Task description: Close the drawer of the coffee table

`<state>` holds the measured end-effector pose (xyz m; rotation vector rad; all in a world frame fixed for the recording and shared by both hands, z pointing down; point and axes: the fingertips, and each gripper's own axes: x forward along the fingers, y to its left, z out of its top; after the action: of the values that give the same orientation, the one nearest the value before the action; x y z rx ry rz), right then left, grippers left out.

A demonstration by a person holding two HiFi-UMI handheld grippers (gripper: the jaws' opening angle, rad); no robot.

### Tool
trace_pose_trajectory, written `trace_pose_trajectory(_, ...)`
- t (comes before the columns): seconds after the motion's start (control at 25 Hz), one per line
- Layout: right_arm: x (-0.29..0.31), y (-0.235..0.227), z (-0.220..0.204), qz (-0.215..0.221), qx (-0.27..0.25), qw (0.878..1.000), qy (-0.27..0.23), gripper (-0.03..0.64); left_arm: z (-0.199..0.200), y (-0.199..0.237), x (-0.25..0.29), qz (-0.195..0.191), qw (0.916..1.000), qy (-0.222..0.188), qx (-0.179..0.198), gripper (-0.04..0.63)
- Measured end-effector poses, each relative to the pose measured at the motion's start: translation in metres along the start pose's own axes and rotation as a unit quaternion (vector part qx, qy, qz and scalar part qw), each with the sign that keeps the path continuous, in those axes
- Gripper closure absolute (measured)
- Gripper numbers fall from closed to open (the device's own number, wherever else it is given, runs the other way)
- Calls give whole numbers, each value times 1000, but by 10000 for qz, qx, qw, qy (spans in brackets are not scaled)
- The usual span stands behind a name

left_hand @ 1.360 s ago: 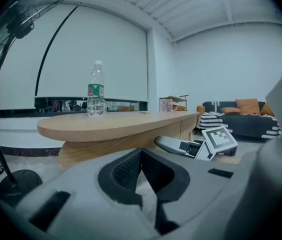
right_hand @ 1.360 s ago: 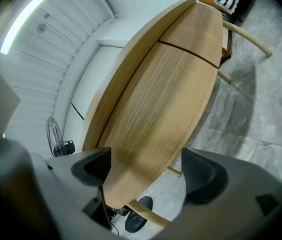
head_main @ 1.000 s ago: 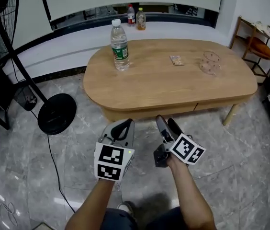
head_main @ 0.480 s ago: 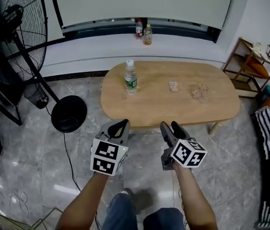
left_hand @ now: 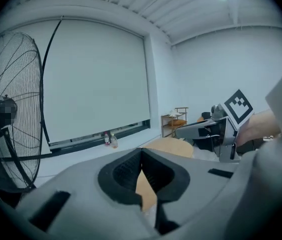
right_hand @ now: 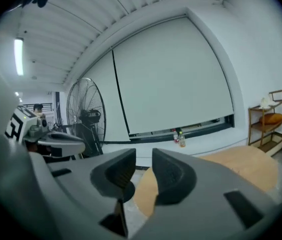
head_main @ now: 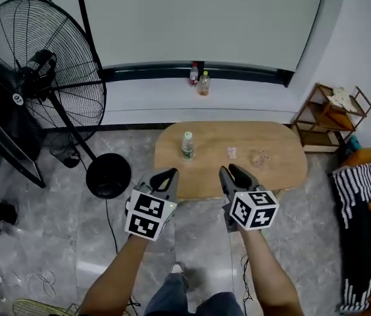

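**Two grippers held high, the coffee table far below**

At the bottom of the head view are the person's two bare arms (head_main: 116,275) and a shoe (head_main: 176,268) on the grey stone floor (head_main: 54,242).

Each hand holds a gripper, just below the middle of the picture. The left gripper (head_main: 170,174) sits a bit left of the middle. Its own view shows its two jaws pressed together at the tips, with nothing in them. The right gripper (head_main: 227,170) sits a bit right of the middle. Its jaws have just been closing. A thin gap shows between them, and nothing is in the gap.

Past the grippers, in the middle of the picture, stands the long wooden coffee table (head_main: 277,160). It looks small from up here. Both grippers are well apart from it. The drawer is too small to make out.

On the table stand a water bottle (head_main: 187,145), a small packet (head_main: 231,153) and a see-through thing (head_main: 259,157).

A big black fan (head_main: 37,64) fills the upper left. A wooden shelf (head_main: 330,117) is at the right edge.

Farthest away, two small bottles (head_main: 198,79) stand on the window ledge under a pale blind (head_main: 205,18).
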<state>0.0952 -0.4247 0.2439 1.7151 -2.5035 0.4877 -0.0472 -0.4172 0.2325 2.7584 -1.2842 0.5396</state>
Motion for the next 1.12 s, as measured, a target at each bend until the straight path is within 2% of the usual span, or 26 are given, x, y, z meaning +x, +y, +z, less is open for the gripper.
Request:
trace_pose_trajectory(0.2, -14, 50, 70, 70, -570, 9983, -58, 573, 53, 31, -42, -8, 10000, -15, -48, 594)
trace_pose_trajectory(0.28, -20, 61, 90, 43, -656, 9977, -139, 606, 70, 38, -51, 6, 9999, -121, -64, 594)
trace_pose_trajectory(0.36, -25, 71, 101, 44, -703, 9974, -169, 612, 81, 41, -58, -15, 9998, -189, -16, 594)
trace_pose_trajectory(0.56, -32, 79, 115, -54, -862, 9960, -244, 612, 90, 50, -65, -18, 9996, -274, 80, 594)
trace_pose_trajectory(0.84, -36, 80, 115, -230, -993, 9944, -273, 613, 81, 54, -70, -74, 9996, -257, 28, 594)
trace_pose_trajectory(1.12, -38, 80, 118, -242, -1016, 9940, -324, 613, 90, 56, -72, -57, 9993, -357, -15, 594)
